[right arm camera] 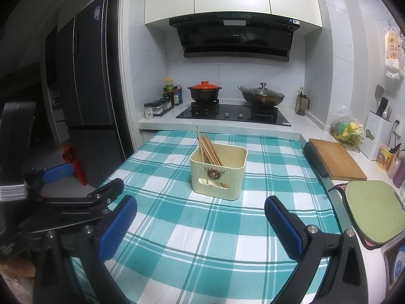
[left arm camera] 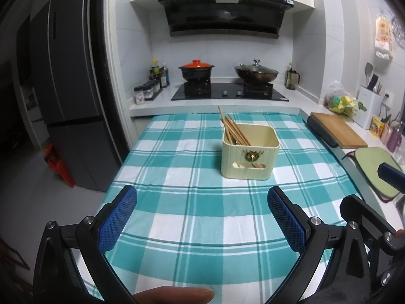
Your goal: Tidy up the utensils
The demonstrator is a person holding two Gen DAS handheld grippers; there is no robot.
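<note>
A cream square utensil holder (left arm camera: 249, 158) stands on the teal checked tablecloth (left arm camera: 192, 197), with several wooden chopsticks (left arm camera: 231, 129) leaning in it to the back left. It also shows in the right wrist view (right arm camera: 219, 174) with the chopsticks (right arm camera: 208, 149). My left gripper (left arm camera: 202, 217) is open and empty, well short of the holder. My right gripper (right arm camera: 201, 224) is open and empty, also short of the holder. The right gripper's side shows at the right edge of the left wrist view (left arm camera: 367, 217); the left gripper's side shows at the left of the right wrist view (right arm camera: 63, 202).
A wooden cutting board (left arm camera: 338, 129) and a green board (left arm camera: 377, 172) lie on the counter to the right. A stove (left arm camera: 229, 91) with two pots stands behind the table. A fridge (left arm camera: 68, 88) stands to the left. Spice jars (left arm camera: 149, 91) sit left of the stove.
</note>
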